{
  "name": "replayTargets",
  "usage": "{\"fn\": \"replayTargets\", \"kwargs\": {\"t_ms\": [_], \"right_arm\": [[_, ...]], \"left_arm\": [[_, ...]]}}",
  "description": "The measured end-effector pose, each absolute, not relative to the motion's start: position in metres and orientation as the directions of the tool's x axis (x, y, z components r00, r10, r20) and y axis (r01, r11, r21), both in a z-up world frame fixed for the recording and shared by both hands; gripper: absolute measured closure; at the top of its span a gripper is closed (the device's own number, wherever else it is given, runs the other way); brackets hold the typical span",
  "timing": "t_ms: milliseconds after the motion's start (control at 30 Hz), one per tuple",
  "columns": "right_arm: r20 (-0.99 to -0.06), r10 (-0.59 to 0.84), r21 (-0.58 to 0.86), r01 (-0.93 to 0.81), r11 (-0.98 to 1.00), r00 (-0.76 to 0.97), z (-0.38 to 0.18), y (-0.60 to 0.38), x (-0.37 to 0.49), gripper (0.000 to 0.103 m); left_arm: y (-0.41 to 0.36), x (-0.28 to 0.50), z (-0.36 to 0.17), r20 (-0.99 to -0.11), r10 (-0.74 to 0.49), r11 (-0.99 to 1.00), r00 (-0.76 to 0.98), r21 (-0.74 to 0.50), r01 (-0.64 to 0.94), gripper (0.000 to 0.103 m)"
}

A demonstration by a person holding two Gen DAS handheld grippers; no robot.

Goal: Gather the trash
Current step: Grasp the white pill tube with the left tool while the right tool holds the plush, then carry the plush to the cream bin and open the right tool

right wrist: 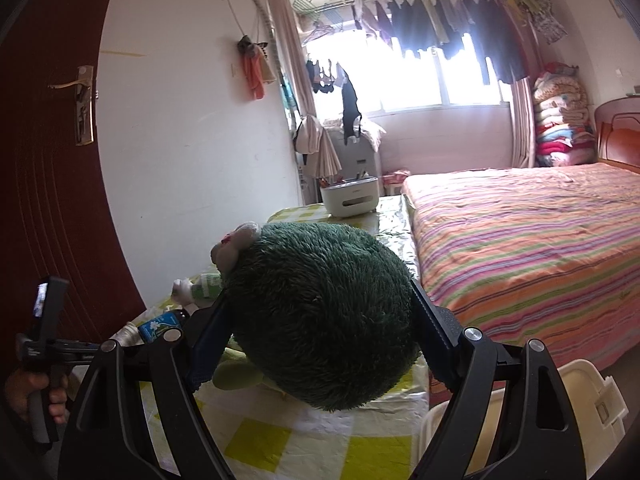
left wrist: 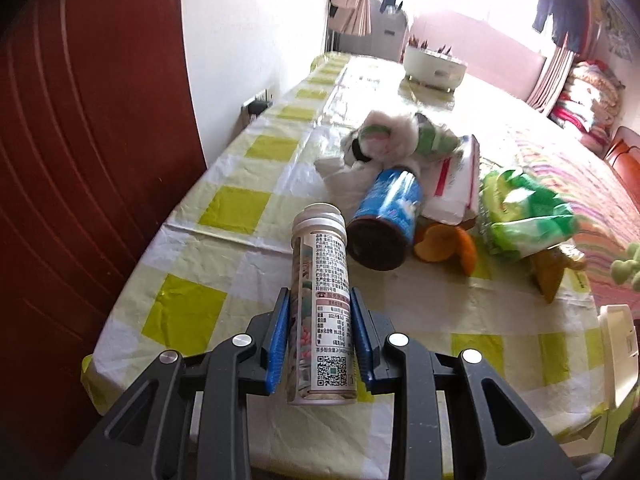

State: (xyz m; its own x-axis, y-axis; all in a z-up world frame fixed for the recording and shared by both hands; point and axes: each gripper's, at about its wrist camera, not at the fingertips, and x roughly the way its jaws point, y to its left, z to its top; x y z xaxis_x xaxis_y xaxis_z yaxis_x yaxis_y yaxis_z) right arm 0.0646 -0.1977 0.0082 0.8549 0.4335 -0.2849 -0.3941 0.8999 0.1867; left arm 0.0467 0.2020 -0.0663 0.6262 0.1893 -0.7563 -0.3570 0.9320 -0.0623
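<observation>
Between the blue pads of the left claw (left wrist: 320, 336) sits a slim white tube (left wrist: 320, 312) with a printed label, pinched across its lower half, cap pointing away and raised off the checked surface (left wrist: 188, 304). The grip looks square on the label, so the sound way on is to keep the tube pinched at that spot, carry it level to the bin, and let go only when it hangs over the opening. A pale plastic bin (right wrist: 576, 396) stands at the near corner of the surface beside the bed (right wrist: 520, 240); it is probably the trash bin, though only its rim shows.

More trash lies beyond the tube: a blue can (left wrist: 388, 220) on its side, orange peel (left wrist: 444, 248), a green-and-white bag (left wrist: 524, 216) and crumpled tissue (left wrist: 384, 136).

Only the left wrist view shows that pile laid out. Only the right wrist view shows the right claw (right wrist: 320, 332), spread wide and clasping a round dark-green plush toy (right wrist: 320, 320) above the surface, and, at the lower left, a hand (right wrist: 28, 396) gripping the other tool's handle.
</observation>
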Motion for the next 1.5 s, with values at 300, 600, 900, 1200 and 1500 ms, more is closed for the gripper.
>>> {"fn": "replayTargets", "kwargs": {"t_ms": [300, 600, 900, 1200, 1500], "right_arm": [[-0.29, 0.386, 0.194, -0.341, 0.92, 0.876, 0.005, -0.211, 0.063, 0.023], [-0.283, 0.281, 0.215, -0.224, 0.95, 0.917, 0.005, -0.245, 0.056, 0.023], [-0.31, 0.074, 0.225, -0.003, 0.974, 0.948, -0.011, -0.303, 0.032, 0.022], [-0.353, -0.013, 0.267, 0.114, 0.957, 0.935, -0.037, -0.335, 0.013, 0.02], [-0.356, -0.02, 0.313, 0.14, 0.939, 0.934, -0.038, -0.344, 0.02, 0.015]], "left_arm": [[0.16, 0.039, -0.038, -0.682, 0.106, 0.971, 0.723, -0.085, -0.223, 0.075], [0.067, 0.068, -0.02, -0.65, -0.12, 0.992, 0.75, -0.114, 0.059, 0.075], [-0.022, 0.076, 0.001, -0.61, -0.334, 0.937, 0.718, -0.131, 0.325, 0.075], [-0.071, 0.07, -0.006, -0.615, -0.409, 0.897, 0.674, -0.138, 0.419, 0.075], [-0.093, 0.072, -0.02, -0.647, -0.421, 0.884, 0.636, -0.134, 0.448, 0.075]]}}
